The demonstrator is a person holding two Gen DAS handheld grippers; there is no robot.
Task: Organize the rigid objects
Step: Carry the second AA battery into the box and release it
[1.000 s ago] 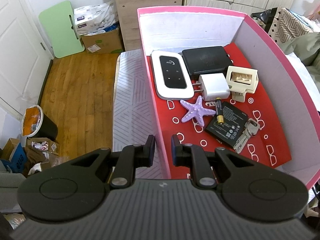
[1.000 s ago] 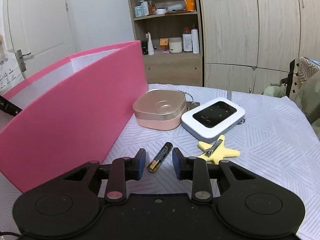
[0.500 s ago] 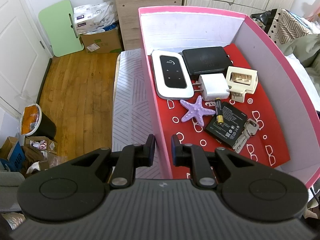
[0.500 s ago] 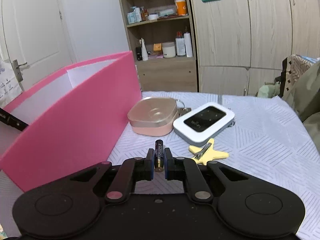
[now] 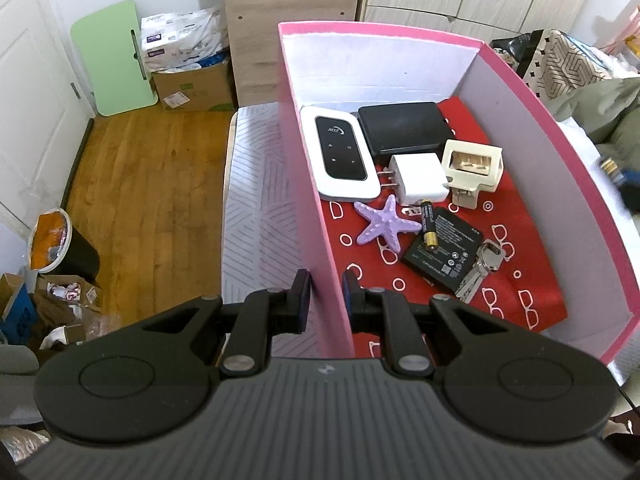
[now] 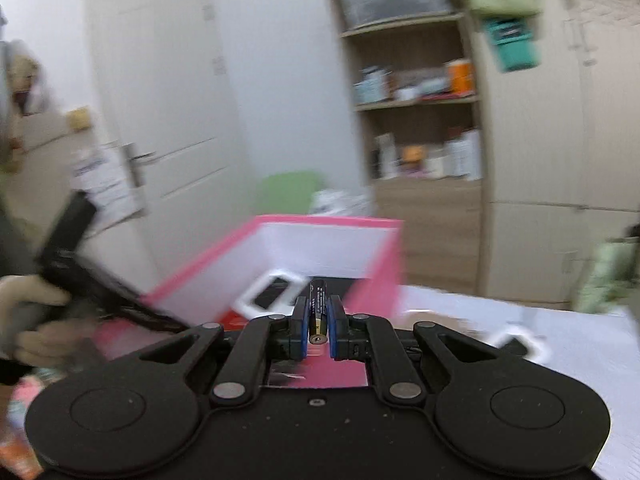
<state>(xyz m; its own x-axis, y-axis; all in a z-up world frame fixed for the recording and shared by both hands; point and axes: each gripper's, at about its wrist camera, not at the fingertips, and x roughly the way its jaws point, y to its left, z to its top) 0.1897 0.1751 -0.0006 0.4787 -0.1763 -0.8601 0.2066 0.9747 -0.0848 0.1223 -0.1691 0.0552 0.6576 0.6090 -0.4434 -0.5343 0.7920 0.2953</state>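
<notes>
Between the right gripper's (image 6: 318, 334) clamped pads sits a battery (image 6: 319, 308); behind it the pink box (image 6: 332, 222) is blurred, while the left gripper (image 5: 324, 296) pinches its near wall.

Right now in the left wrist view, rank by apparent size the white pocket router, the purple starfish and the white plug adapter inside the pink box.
1. White pocket router
2. Purple starfish and white plug adapter: too alike to rank.

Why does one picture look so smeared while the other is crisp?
Right wrist view: motion blur smears the shelves, door and pink cardboard box; only the black battery clamped in the right gripper stays sharp. Left wrist view: steady, evenly lit, crisp down to the purple starfish, though fisheye bends the box walls.
</notes>
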